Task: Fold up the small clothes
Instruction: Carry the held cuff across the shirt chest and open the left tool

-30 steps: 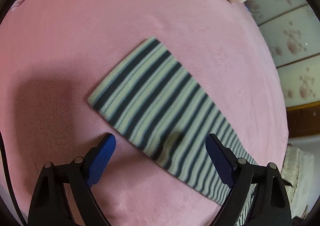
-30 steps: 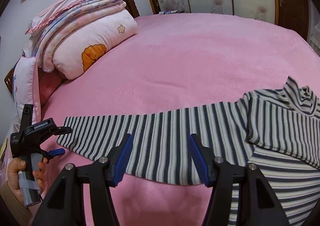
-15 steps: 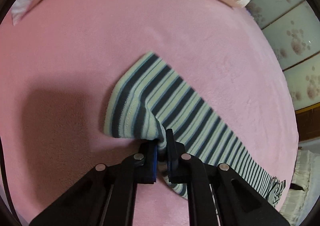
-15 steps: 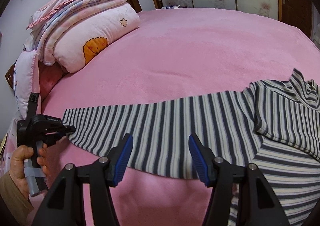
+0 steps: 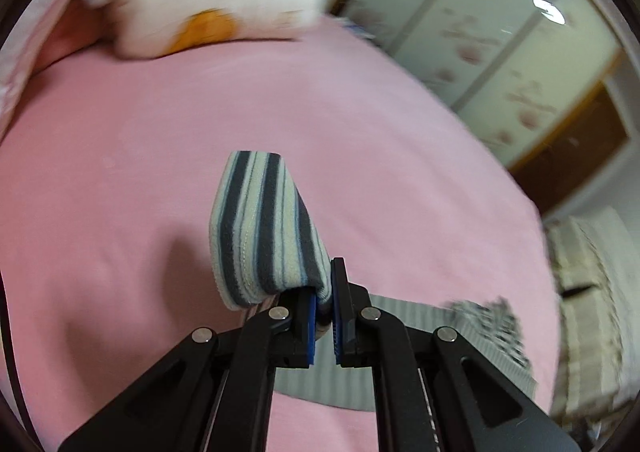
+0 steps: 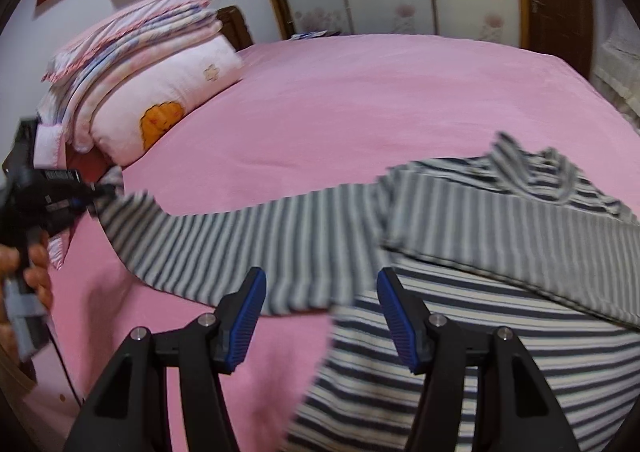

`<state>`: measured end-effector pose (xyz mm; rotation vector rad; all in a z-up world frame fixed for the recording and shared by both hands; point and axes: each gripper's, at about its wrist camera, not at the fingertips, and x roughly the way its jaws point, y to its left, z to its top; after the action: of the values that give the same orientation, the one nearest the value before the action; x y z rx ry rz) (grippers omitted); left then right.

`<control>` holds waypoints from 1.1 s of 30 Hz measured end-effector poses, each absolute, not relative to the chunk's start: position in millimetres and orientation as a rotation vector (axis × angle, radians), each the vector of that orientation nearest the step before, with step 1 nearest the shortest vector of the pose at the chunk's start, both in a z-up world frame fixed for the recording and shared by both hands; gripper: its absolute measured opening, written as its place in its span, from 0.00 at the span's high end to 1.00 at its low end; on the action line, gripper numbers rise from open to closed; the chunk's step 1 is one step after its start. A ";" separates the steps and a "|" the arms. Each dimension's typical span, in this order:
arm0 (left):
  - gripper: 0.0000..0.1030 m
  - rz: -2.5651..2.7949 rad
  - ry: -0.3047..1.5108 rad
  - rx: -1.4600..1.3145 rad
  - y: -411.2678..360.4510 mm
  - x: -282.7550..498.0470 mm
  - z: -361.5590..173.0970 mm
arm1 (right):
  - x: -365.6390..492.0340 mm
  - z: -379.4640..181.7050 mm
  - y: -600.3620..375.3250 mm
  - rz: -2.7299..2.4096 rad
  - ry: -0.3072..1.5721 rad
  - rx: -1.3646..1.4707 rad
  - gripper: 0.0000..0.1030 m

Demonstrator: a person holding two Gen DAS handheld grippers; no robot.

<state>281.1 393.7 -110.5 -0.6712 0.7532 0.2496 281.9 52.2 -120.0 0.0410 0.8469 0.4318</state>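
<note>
A small long-sleeved top (image 6: 500, 252) with dark and pale stripes lies flat on the pink bedspread (image 6: 360, 104), its high collar (image 6: 532, 168) toward the far side. One sleeve is folded across the chest. The other sleeve (image 6: 240, 244) stretches out sideways, and its cuff (image 5: 264, 228) is lifted clear of the bed, bunched and pinched, with the striped fabric hanging in a slack span.

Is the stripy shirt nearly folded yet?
Not yet. One sleeve already lies folded across the shirt's body. The left gripper is shut on the other sleeve's cuff, lifted off the pink bed. The right gripper hangs open. That sleeve and the body remain.
</note>
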 end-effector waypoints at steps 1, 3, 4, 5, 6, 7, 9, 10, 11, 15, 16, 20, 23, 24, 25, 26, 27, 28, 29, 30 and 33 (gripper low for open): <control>0.96 0.201 0.742 -0.653 370.8 287.3 -100.0 | 280.7 -119.0 43.5 0.421 0.844 0.047 0.44; 0.96 0.133 0.729 -0.621 332.0 302.6 -85.9 | 275.9 -115.9 14.3 0.381 0.839 0.066 0.44; 0.96 0.093 0.723 -0.598 305.6 307.9 -79.7 | 274.6 -115.5 6.0 0.369 0.837 0.073 0.44; 0.96 0.049 0.721 -0.577 280.3 313.0 -74.8 | 273.0 -113.9 -7.9 0.351 0.836 0.084 0.44; 0.96 0.025 0.723 -0.567 271.4 316.2 -68.0 | 271.0 -112.7 -22.1 0.332 0.836 0.095 0.44; 0.96 -0.011 0.725 -0.550 248.0 319.7 -63.7 | 269.3 -112.2 -29.9 0.320 0.834 0.101 0.44; 0.96 -0.062 0.729 -0.519 213.1 327.3 -57.8 | 264.6 -109.7 -57.2 0.281 0.824 0.123 0.44; 0.96 -0.089 0.735 -0.489 189.3 330.2 -58.7 | 262.1 -108.3 -66.4 0.265 0.819 0.134 0.44; 0.96 -0.103 0.739 -0.478 179.3 334.7 -56.6 | 260.1 -107.3 -76.5 0.252 0.814 0.146 0.44; 0.96 -0.171 0.800 -0.429 113.7 338.2 -68.7 | 251.1 -107.9 -120.4 0.196 0.800 0.207 0.44; 0.96 -0.179 0.815 -0.418 102.3 338.4 -74.8 | 248.4 -110.4 -132.9 0.181 0.802 0.229 0.44; 0.94 -0.186 0.881 -0.351 51.9 324.2 -108.7 | 242.8 -124.2 -162.0 0.137 0.823 0.265 0.44; 0.74 -0.193 0.932 -0.312 31.3 305.9 -143.8 | 238.1 -134.9 -179.5 0.114 0.840 0.290 0.43; 0.67 -0.199 0.949 -0.310 27.5 304.4 -151.7 | 237.0 -136.6 -181.7 0.110 0.844 0.295 0.43; 0.65 -0.199 0.963 -0.308 25.1 302.1 -159.4 | 235.4 -139.9 -186.4 0.105 0.849 0.301 0.43; 0.61 -0.203 0.974 -0.307 23.7 300.8 -166.2 | 234.4 -143.2 -190.5 0.100 0.856 0.303 0.43; 0.59 -0.217 0.989 -0.311 20.7 298.0 -173.2 | 232.5 -146.8 -194.6 0.096 0.862 0.305 0.43; 0.58 -0.225 0.996 -0.316 17.2 296.9 -176.2 | 231.6 -149.1 -197.4 0.093 0.867 0.308 0.43; 0.57 -0.232 0.998 -0.321 17.8 297.0 -175.2 | 229.9 -151.3 -201.0 0.093 0.870 0.313 0.43; 0.55 -0.238 0.997 -0.325 18.4 294.3 -174.3 | 229.0 -152.7 -203.2 0.093 0.872 0.316 0.43; 0.53 -0.240 0.978 -0.341 22.2 282.7 -168.1 | 228.1 -155.5 -207.3 0.096 0.873 0.320 0.43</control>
<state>282.7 22.2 -168.1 -0.3413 0.9778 -0.2400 228.1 -207.3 -155.5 0.3196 0.8733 0.0964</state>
